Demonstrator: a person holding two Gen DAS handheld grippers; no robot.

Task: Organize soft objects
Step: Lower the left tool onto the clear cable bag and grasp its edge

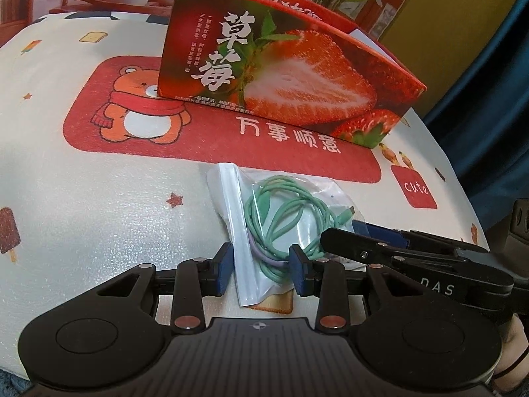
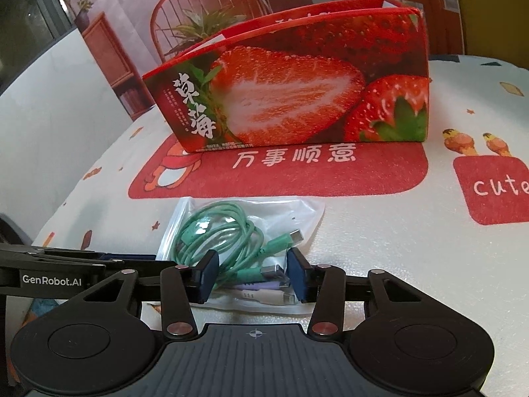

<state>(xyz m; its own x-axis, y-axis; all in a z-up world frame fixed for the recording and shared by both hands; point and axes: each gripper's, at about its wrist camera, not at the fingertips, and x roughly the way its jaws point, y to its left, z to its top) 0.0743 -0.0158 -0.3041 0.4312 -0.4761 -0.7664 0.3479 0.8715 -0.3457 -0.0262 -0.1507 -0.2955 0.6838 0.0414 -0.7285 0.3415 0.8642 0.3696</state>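
A clear plastic bag [image 1: 238, 218] holding coiled green cables [image 1: 284, 211] lies on the table in front of a red strawberry box [image 1: 297, 76]. My left gripper [image 1: 261, 269] is open, its blue pads on either side of the bag's near end. My right gripper [image 2: 253, 276] is open too, its pads straddling the bag [image 2: 297, 211] and the cables [image 2: 218, 228] from the other side. The box [image 2: 297, 92] stands open-topped behind the bag in both views. The right gripper's body [image 1: 413, 258] shows at the right of the left wrist view.
The table wears a white cloth [image 1: 82, 198] with a red bear panel [image 1: 215, 139] and a red "cute" patch [image 2: 496, 188]. A chair and plants stand behind the box. The left gripper's arm [image 2: 49, 271] enters the right wrist view at the left.
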